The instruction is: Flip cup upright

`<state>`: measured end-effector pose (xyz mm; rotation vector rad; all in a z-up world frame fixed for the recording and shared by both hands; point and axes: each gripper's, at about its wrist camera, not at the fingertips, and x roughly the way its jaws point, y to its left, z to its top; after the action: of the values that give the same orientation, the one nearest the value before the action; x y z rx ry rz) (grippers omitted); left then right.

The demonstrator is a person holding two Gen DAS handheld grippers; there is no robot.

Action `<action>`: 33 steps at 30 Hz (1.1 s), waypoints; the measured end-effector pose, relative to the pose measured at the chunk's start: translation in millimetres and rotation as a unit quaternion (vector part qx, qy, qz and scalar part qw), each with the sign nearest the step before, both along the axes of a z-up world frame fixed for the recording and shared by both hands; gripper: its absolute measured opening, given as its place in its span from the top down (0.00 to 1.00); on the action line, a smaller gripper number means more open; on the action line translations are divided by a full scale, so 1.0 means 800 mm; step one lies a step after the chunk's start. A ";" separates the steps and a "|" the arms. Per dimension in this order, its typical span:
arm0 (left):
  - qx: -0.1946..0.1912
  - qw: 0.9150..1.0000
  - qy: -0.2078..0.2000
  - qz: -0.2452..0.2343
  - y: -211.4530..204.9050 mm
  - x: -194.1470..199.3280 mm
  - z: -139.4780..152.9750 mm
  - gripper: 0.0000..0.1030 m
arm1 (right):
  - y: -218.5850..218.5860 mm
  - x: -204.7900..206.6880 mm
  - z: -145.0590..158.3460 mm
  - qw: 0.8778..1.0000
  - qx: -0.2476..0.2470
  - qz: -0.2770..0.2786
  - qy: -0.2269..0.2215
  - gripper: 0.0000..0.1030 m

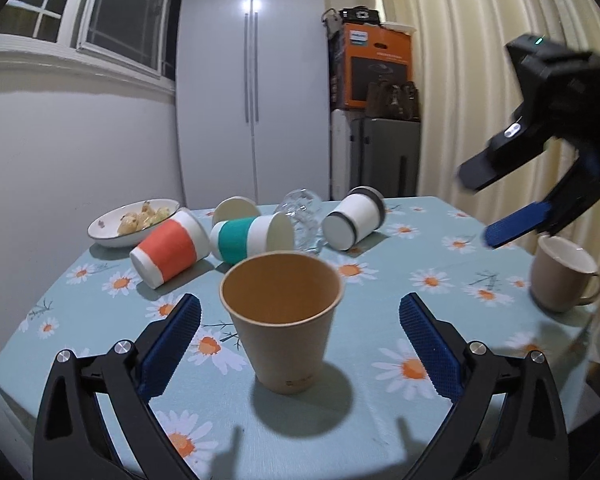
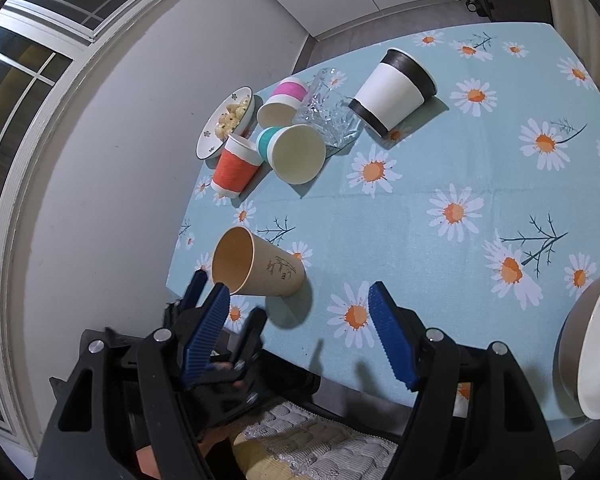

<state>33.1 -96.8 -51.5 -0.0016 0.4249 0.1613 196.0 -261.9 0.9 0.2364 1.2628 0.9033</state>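
Note:
A plain brown paper cup (image 1: 282, 320) stands upright on the daisy tablecloth (image 1: 380, 412), mouth up. It also shows in the right wrist view (image 2: 260, 268). My left gripper (image 1: 300, 344) is open, its blue pads on either side of the cup without touching it. My right gripper (image 2: 300, 336) is open and empty, held above the table; in the left wrist view it hovers at the right (image 1: 496, 208) over a beige mug (image 1: 560, 272). Behind lie an orange-banded cup (image 1: 170, 246), a teal-banded cup (image 1: 252, 238) and a black-banded cup (image 1: 354, 218), all on their sides.
A pink-banded cup (image 2: 282, 100) and a cut-glass tumbler (image 2: 324, 108) lie on their sides at the back. A bowl of snacks (image 1: 134, 222) sits at the back left by the wall. The table's near edge (image 2: 300, 364) is close to my grippers.

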 end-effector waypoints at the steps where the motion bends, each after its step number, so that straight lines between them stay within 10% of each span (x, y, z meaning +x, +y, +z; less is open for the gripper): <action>1: -0.007 1.000 0.014 -0.010 0.000 -0.002 0.007 0.06 | 0.000 0.000 0.000 1.000 0.000 0.001 -0.001 0.31; 11: -0.045 0.996 0.070 -0.035 0.033 -0.029 0.064 0.06 | 0.002 -0.024 0.000 0.999 0.005 0.007 -0.042 0.31; 19: -0.089 0.988 0.116 -0.056 0.090 -0.043 0.070 0.06 | -0.004 -0.093 0.003 0.984 -0.007 0.024 -0.174 0.30; 33: -0.101 0.987 0.119 -0.042 0.116 -0.065 0.058 0.06 | -0.042 -0.160 0.001 0.965 -0.014 -0.051 -0.256 0.05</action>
<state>-18.5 -3.7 -4.9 -0.1658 0.6780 0.0338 68.3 -295.1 2.0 0.0364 0.7748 0.7919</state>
